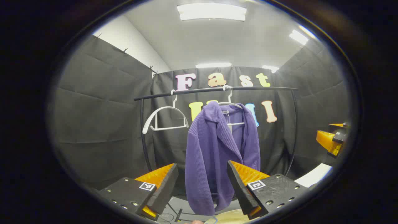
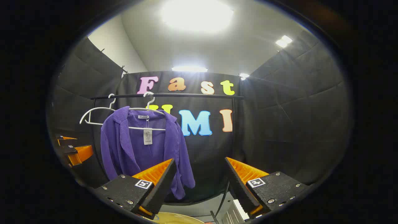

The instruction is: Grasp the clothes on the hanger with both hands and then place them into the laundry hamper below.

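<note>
Below rail (image 1: 217, 90), purple jacket (image 1: 214, 149) hanging lengthwise.

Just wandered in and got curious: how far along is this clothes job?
Nothing looks done: the purple ribbed cardigan hangs on its white hanger on the black rail. In hand: the left gripper and right gripper are open, short of it. Left: grasping it and lowering it into the hamper.

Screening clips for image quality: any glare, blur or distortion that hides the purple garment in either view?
Left gripper view: ceiling lights bright but contained, purple garment sharp, clothes rail bowed by the fisheye. Right gripper view: ceiling light blown out into a glare patch, yet the garment stays evenly lit and sharp.
</note>
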{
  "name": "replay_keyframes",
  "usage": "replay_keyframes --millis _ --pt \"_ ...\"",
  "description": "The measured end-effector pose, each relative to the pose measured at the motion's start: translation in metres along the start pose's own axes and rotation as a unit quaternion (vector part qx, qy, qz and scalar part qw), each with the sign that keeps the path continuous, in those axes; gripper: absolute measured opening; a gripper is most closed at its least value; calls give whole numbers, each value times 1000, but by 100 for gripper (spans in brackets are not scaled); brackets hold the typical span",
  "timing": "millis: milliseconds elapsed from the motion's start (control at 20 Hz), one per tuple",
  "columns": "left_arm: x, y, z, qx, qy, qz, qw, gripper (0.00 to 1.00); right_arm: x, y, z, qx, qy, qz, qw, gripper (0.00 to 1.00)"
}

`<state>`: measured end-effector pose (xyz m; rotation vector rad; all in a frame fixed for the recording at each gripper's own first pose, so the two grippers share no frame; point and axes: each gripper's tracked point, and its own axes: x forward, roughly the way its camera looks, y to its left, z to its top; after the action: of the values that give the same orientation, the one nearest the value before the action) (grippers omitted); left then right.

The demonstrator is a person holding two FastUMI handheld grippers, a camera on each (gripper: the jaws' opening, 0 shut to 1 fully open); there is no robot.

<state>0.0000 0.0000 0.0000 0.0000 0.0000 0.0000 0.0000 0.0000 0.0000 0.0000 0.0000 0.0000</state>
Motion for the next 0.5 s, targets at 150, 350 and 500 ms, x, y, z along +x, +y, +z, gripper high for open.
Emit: replay_keyframes --millis 150,350,500 --pt "0 -1 0 -3 0 -1 1000 91 0 -1 -1 0 1 -2 1000 95" --pt "3 2 -1 1 1 3 1000 97 -3 -3 0 -3 1 -7 1000 95" --pt "5 3 -3 -1 3 3 1000 97 -4 -3 0 -4 3 -10 1000 95"
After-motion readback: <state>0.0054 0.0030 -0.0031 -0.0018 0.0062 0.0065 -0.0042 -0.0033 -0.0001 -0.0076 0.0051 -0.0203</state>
